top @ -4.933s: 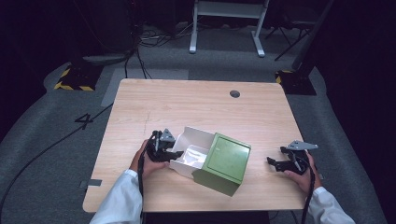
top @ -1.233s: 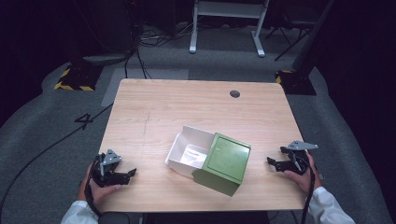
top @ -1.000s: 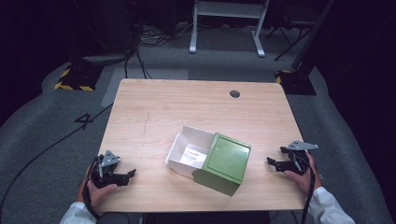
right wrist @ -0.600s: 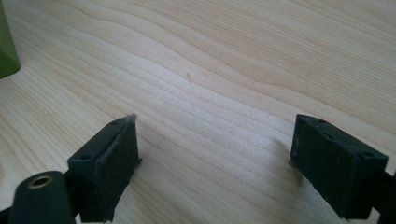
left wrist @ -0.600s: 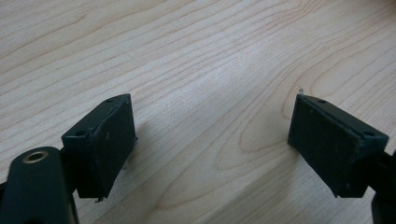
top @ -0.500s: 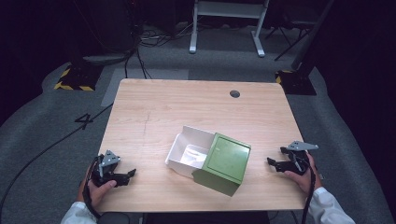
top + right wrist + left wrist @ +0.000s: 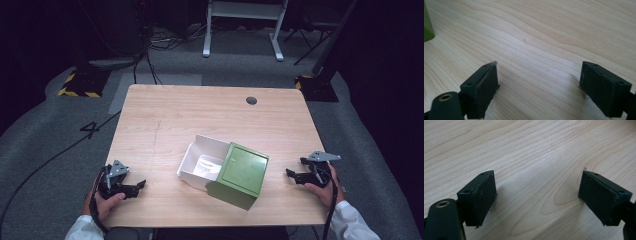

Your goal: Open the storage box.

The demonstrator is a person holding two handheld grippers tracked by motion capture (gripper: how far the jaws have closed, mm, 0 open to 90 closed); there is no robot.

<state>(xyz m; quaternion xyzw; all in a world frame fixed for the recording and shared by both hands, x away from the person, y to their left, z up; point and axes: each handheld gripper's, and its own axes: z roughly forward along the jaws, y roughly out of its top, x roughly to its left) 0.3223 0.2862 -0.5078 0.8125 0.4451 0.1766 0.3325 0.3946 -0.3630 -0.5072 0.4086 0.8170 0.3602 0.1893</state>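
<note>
A white open box (image 7: 202,162) lies in the middle of the wooden table (image 7: 165,115), with a green lid (image 7: 241,175) leaning over its right side. My left gripper (image 7: 139,187) rests at the table's front left corner, well clear of the box, jaws open over bare wood (image 7: 537,192). My right gripper (image 7: 291,174) rests near the front right edge, to the right of the lid, also open with nothing between its pads (image 7: 484,91). A sliver of the green lid (image 7: 427,27) shows at the left edge of the right gripper view.
A round cable hole (image 7: 251,100) sits near the table's far right. Beyond the table stand a white frame (image 7: 245,20) and cables on the grey floor. Black-and-yellow tape (image 7: 75,92) marks the floor at the far left.
Several seconds ago my left gripper was at the white box's left side; it has since pulled back to the front left corner. Over the last second nothing has moved.
</note>
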